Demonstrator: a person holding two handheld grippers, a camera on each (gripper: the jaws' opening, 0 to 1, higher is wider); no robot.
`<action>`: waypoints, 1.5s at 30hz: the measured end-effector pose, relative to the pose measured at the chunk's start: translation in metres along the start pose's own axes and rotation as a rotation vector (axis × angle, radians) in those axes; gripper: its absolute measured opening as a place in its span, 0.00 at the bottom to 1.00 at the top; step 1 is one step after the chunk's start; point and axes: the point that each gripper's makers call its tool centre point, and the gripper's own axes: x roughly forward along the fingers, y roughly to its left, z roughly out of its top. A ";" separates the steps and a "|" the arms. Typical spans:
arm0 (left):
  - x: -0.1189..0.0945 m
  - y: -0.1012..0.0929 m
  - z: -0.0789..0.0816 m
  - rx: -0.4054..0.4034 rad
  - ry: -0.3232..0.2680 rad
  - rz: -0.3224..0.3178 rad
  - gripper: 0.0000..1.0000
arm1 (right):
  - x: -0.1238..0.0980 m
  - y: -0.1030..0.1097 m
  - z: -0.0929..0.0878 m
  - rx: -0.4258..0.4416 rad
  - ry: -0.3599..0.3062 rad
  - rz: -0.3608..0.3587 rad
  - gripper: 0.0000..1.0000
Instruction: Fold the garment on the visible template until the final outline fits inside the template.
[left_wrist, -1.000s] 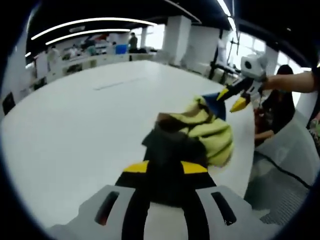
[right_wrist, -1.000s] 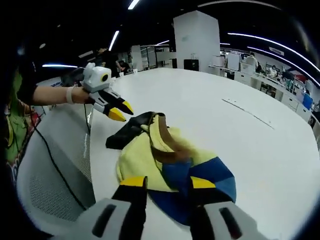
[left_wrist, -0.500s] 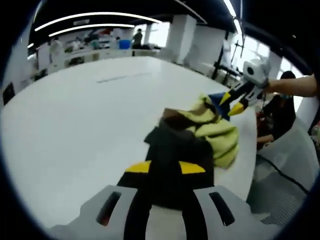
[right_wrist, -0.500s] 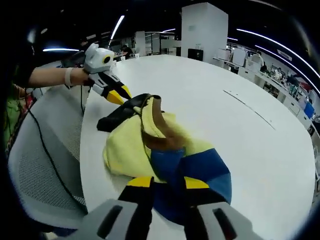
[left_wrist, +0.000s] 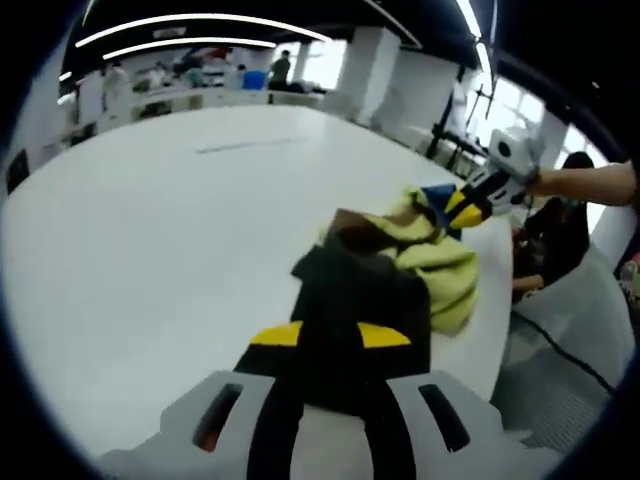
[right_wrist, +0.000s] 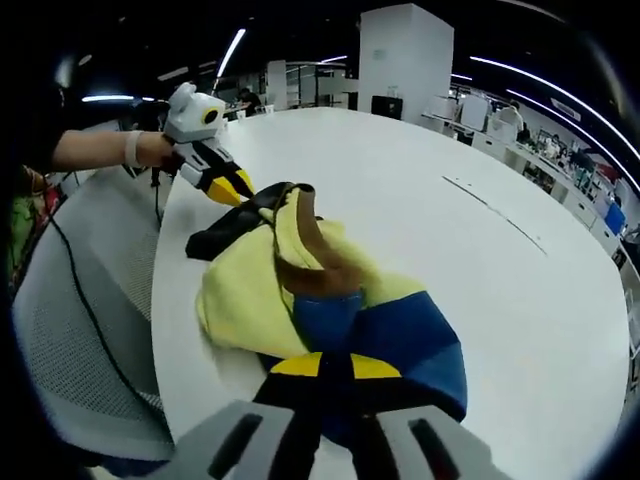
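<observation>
Worktop (right_wrist: 420, 210): large, white and rounded; it carries the garment near its edge, beside a grey mesh chair (right_wrist: 90, 380).
Template: a thin dark line (right_wrist: 492, 212) runs across the worktop well apart from the garment; I cannot tell whether it belongs to the template outline.
Garment (right_wrist: 300, 290): a bunched heap of yellow, blue, brown and black cloth, not flat and showing no clean fold.
Left gripper (left_wrist: 328, 335): its fingers are clamped on the black portion of the garment; from the right gripper view it sits at the far black end (right_wrist: 228, 190).
Right gripper (right_wrist: 335, 366): its fingers are drawn together on the blue portion; from the left gripper view it pinches the blue corner (left_wrist: 462, 208).
Progress: early, by my judgement. Both ends are gripped, but spreading, squaring and folding inside the outline are all left to do.
</observation>
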 end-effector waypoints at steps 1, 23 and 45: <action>0.000 -0.001 -0.002 -0.009 0.008 -0.009 0.14 | 0.000 0.000 -0.001 0.000 0.002 -0.002 0.03; 0.010 -0.008 -0.008 -0.069 0.024 -0.060 0.03 | -0.001 -0.002 -0.006 0.032 0.005 -0.003 0.00; -0.006 0.002 0.007 -0.110 -0.044 -0.002 0.00 | -0.015 -0.004 0.002 0.012 -0.041 -0.042 0.00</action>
